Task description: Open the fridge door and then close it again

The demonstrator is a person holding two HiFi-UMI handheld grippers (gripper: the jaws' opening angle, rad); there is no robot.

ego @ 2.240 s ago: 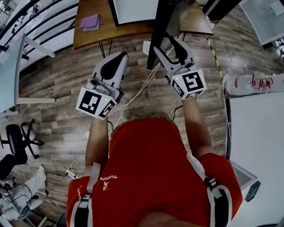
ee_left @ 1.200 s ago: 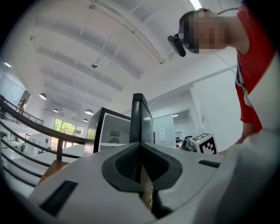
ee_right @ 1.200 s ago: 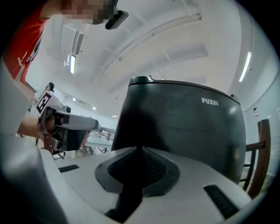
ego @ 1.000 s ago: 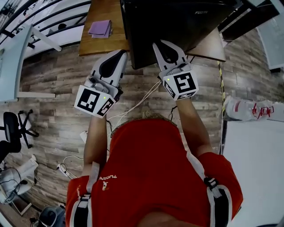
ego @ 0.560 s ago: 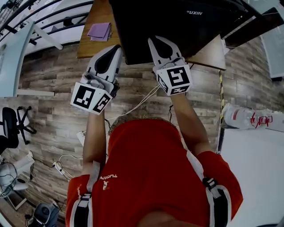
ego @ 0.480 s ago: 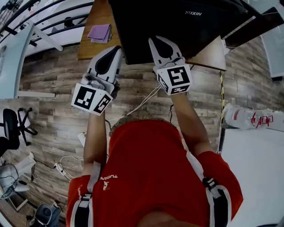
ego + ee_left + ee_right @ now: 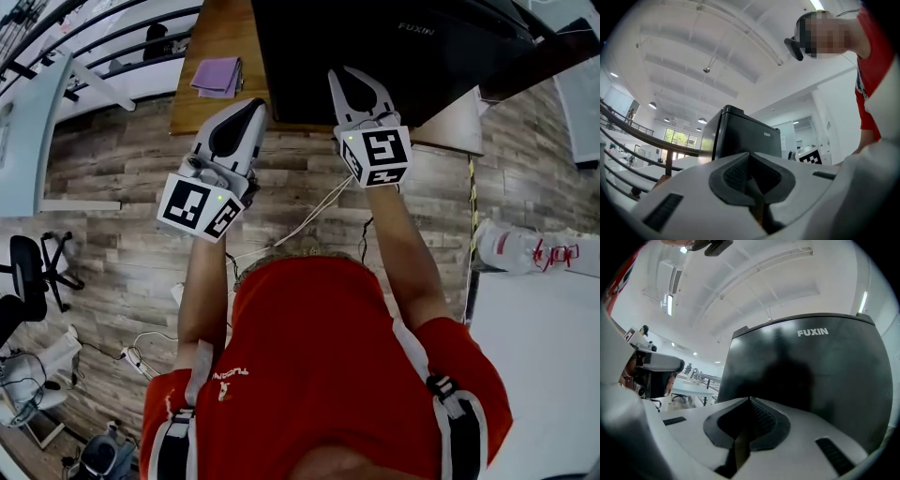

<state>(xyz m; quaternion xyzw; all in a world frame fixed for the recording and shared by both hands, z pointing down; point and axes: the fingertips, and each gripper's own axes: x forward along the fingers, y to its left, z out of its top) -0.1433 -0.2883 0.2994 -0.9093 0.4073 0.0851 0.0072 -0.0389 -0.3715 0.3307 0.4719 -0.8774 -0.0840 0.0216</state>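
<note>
While the black fridge [image 7: 375, 47] sits door-shut on the wooden surface [image 7: 187, 114] right in front of me, my right tongs [image 7: 350, 75] are up close to its front and my left tongs [image 7: 253, 105] are just off its left side. Both are squeezed fully closed with nothing in them. A purple cloth [image 7: 217, 77] lies further left.

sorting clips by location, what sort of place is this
Likely an open-plan office or lab: a small black fridge on a brown wooden table, a black swivel office chair on wood-plank flooring, and a long white desk.
</note>
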